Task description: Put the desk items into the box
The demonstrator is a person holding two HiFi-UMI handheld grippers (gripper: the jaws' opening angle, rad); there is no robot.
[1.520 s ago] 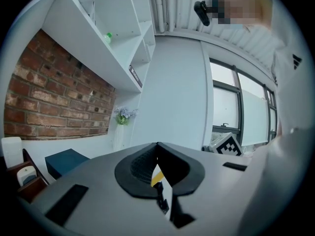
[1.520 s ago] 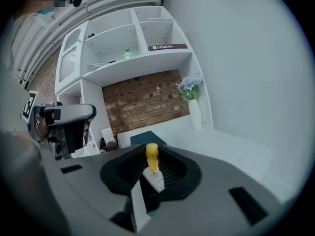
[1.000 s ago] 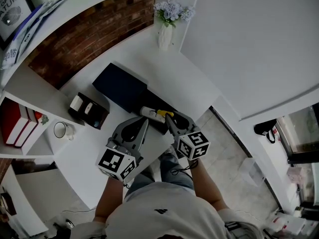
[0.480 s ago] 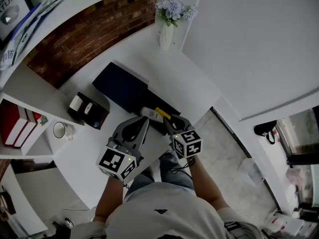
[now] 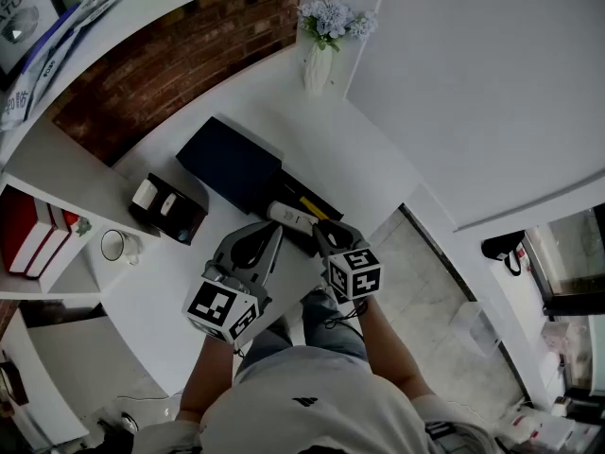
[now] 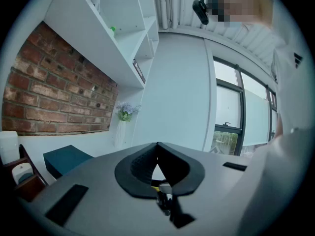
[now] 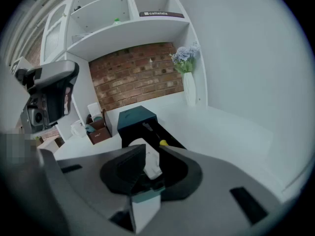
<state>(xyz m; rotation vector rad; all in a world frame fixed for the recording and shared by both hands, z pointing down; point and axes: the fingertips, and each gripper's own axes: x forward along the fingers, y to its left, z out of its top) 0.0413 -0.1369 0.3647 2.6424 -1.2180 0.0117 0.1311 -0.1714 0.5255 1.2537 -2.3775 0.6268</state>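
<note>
An open black box (image 5: pixel 285 185) lies on the white desk, with its dark blue lid (image 5: pixel 227 164) beside it on the far left. A yellow-tipped item (image 5: pixel 308 204) lies inside the box. My right gripper (image 5: pixel 319 227) hangs over the box's near end and is shut on a white desk item (image 7: pixel 149 164). Its jaws have just been opening slightly, with the item still between them. The same item (image 5: pixel 289 218) shows above the box in the head view. My left gripper (image 5: pixel 274 231) is shut and empty, left of the box; in its own view the jaws (image 6: pixel 157 144) meet.
A brown organiser (image 5: pixel 168 206) holding white rolls stands left of the lid, with a white mug (image 5: pixel 115 246) beyond it. A vase of flowers (image 5: pixel 319 60) stands at the desk's far corner. Red books (image 5: pixel 43 235) fill a shelf at the left. The desk edge runs close on the right.
My right gripper has sunk toward the box's near end with the white item in it. The left gripper has stayed in place.
</note>
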